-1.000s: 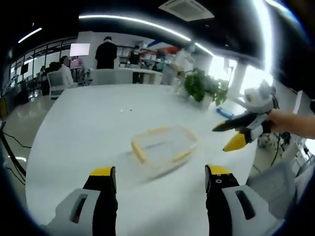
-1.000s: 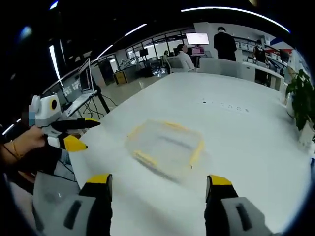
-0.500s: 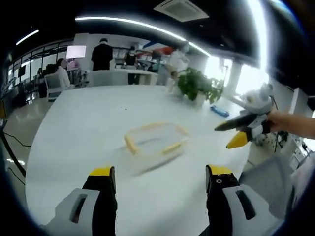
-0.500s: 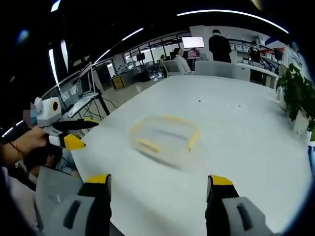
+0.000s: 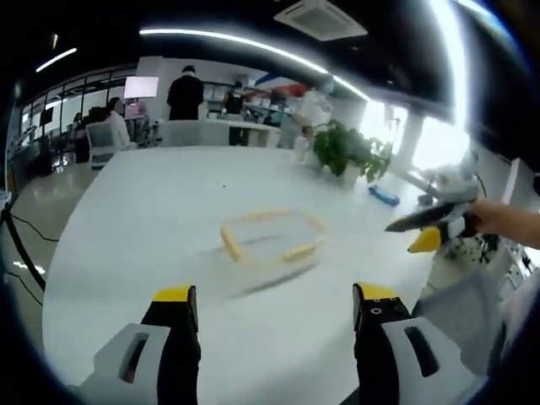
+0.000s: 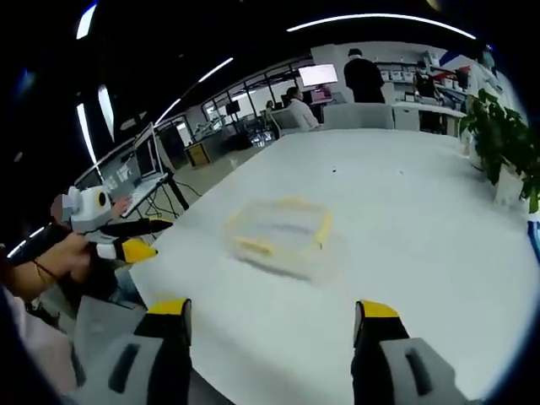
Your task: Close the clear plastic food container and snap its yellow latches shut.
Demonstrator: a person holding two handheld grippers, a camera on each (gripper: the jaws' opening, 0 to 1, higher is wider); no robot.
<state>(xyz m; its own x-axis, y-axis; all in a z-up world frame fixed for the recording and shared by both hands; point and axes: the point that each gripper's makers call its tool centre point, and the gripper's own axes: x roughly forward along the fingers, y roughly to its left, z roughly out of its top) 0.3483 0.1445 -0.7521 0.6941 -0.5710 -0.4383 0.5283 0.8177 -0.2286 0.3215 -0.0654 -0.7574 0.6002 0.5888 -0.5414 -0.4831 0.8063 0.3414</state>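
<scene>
- Left gripper view: the clear container with its yellow latches lies on the white surface, ahead of the left hand-held gripper and well apart from it, a little toward the far side of its jaw gap.
- Its long axis runs across the view, slightly slanted.
- The jaws stand wide open and hold nothing; they touch nothing.
- The right hand-held gripper enters from the right, held off the surface edge, its jaws parted and empty.
- Right gripper view: the container is ahead and slightly left of the right hand-held gripper, well apart.
- These jaws are also wide open and empty.
- The left hand-held gripper shows at the left, beyond the surface edge.
- I judge that both are about equally far, so each must go forward and down to reach the latches.
</scene>
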